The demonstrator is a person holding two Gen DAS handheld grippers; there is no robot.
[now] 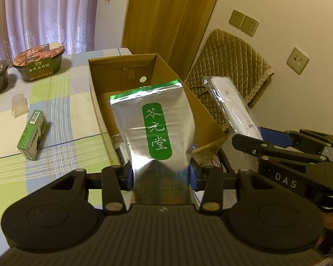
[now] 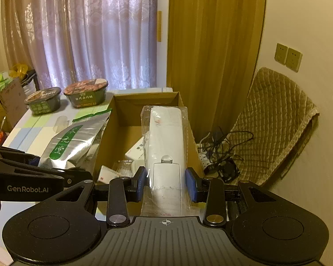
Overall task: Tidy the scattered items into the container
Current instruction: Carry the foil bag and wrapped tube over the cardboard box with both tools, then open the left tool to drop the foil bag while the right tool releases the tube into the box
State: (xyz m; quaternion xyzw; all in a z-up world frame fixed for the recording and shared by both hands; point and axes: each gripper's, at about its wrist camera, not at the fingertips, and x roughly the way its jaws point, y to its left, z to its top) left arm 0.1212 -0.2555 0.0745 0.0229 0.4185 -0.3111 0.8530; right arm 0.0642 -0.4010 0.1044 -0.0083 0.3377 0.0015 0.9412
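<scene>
Cardboard, plain brown and open at the top, makes the box that stands at the right edge of the counter, whose cloth is checked in pale green, blue and white. Inside the box, in the right wrist view, lie a few small white packets on the bottom.

Next in size is the silver foil pouch, shiny and creased, with a green rounded label bearing three pale characters and a green-tinted top seam. The left tongs are closed on its lower end, blue pads pressing either side, and hold it tilted above the near part of the box.

A white remote-like device in a clear plastic sleeve is clamped by the right tongs near its lower end; it points forward over the box, its far end above the box's right wall.

Two dark green instant-meal bowls with printed lids stand at the counter's far left, close together. Nearer, a small green carton lies on its side, and just beyond it a small clear plastic piece rests on the cloth.
</scene>
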